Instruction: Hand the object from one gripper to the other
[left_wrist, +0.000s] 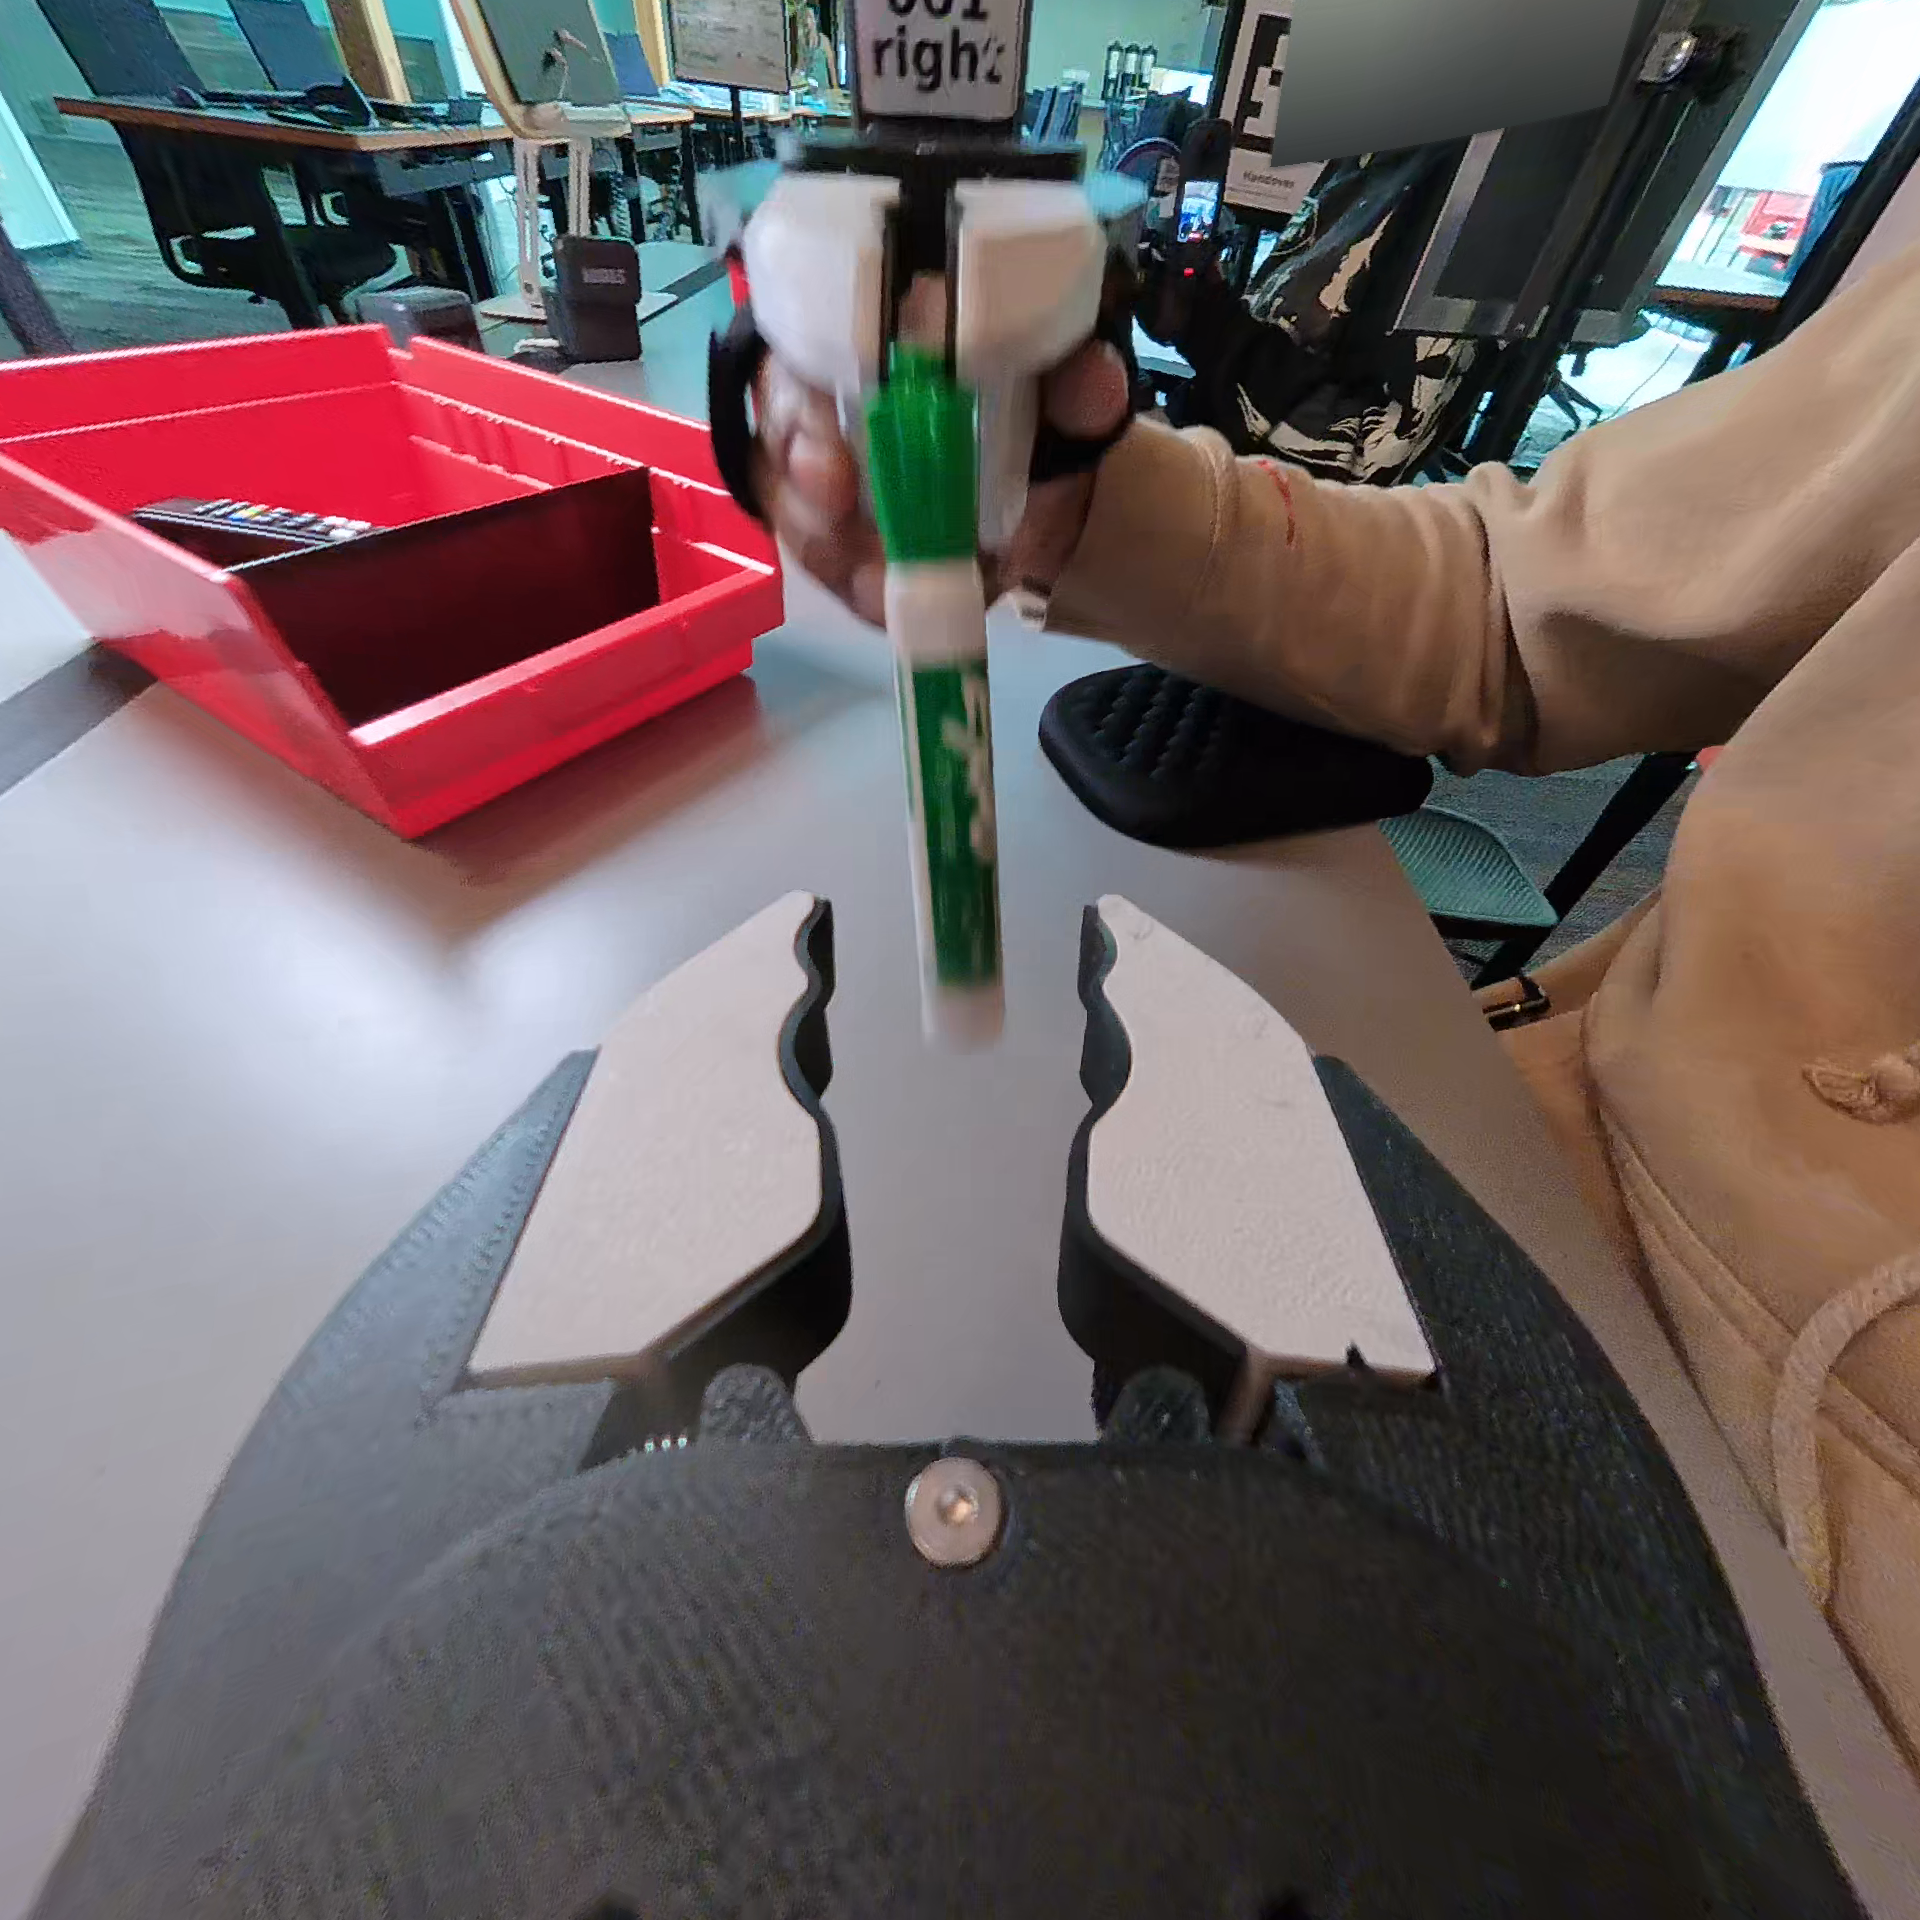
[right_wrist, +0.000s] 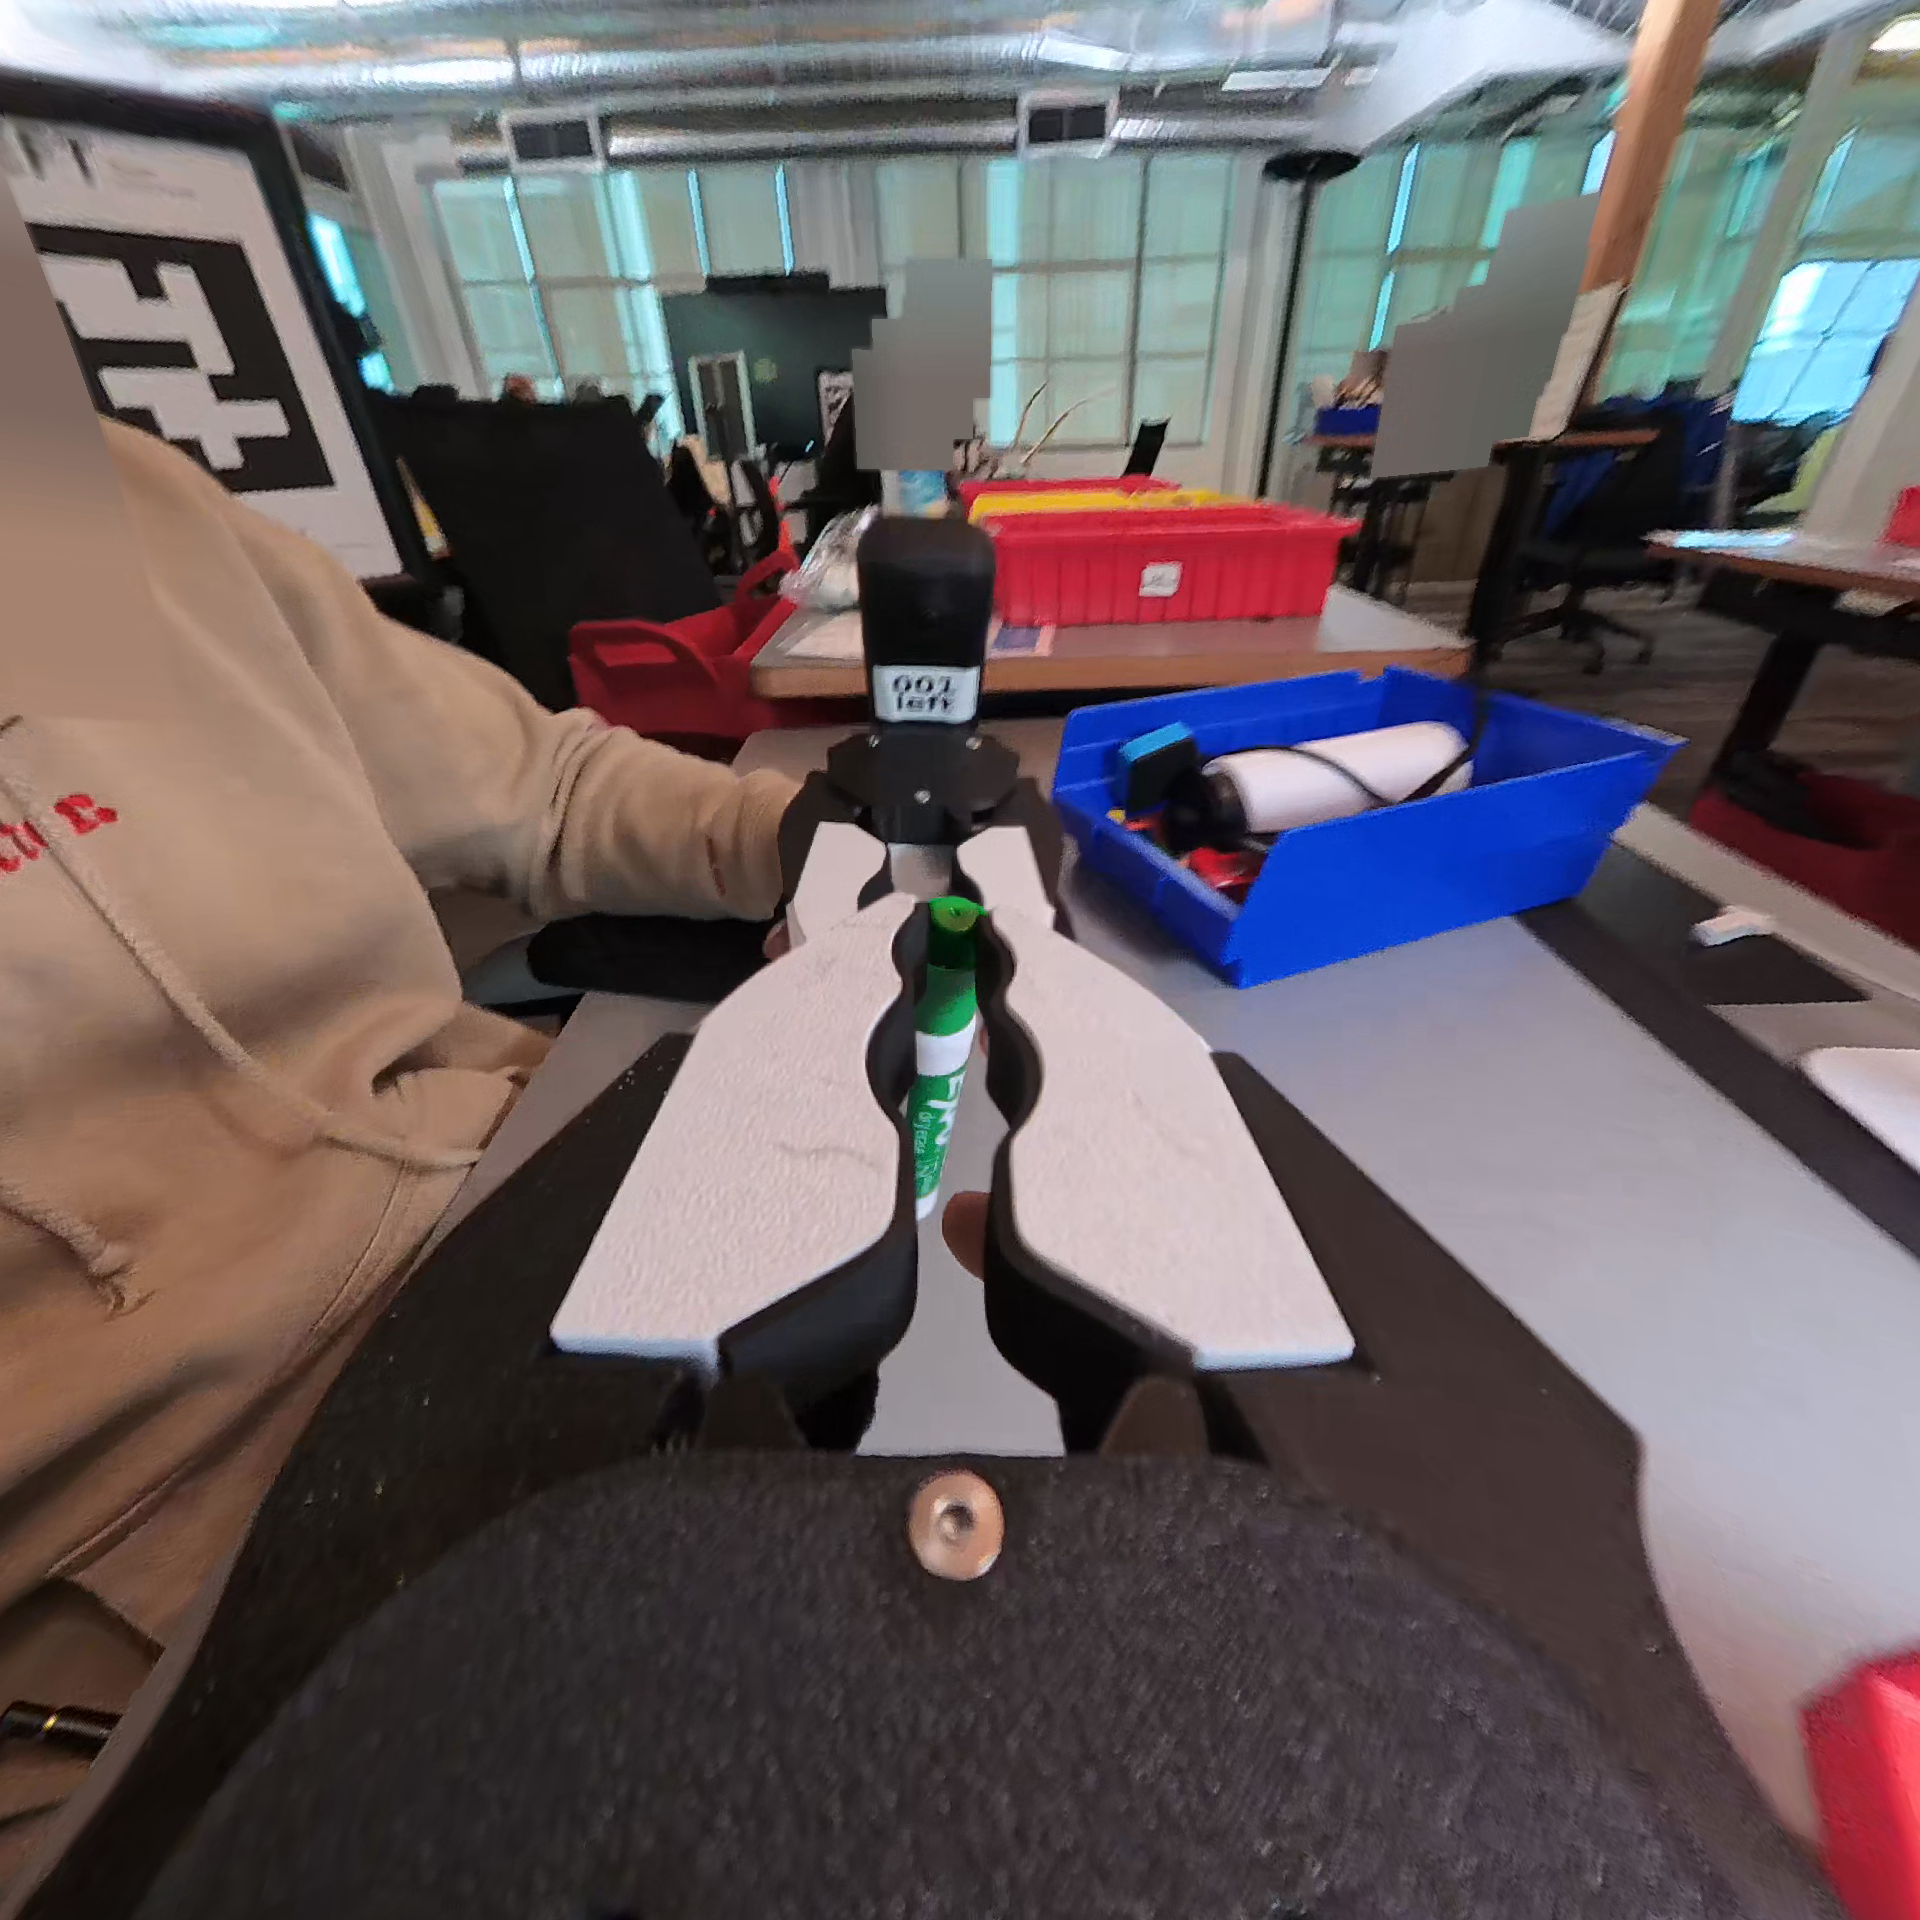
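Note:
A green and white marker (left_wrist: 940, 727) hangs lengthwise between the two grippers above the grey table (left_wrist: 312, 987). My right gripper (right_wrist: 948, 925) is shut on the marker (right_wrist: 943, 1060) near its green cap. In the left wrist view the right gripper (left_wrist: 925, 343) faces me with a hand around it. My left gripper (left_wrist: 956, 925) is open. The marker's white end lies between its fingertips (left_wrist: 727, 1039) without touching either one. In the right wrist view the left gripper (right_wrist: 920, 868) shows just beyond the cap, partly hidden by my right fingers (right_wrist: 790, 1122).
A red bin (left_wrist: 540, 717) holding a black box stands on the table at the left. A blue bin (right_wrist: 1351, 904) with a white roll and cables stands at the right. A person's beige sleeve (left_wrist: 1455, 582) and a black chair armrest (left_wrist: 1195, 748) lie beside the table edge. There is about 10 cm between the tips of the two grippers.

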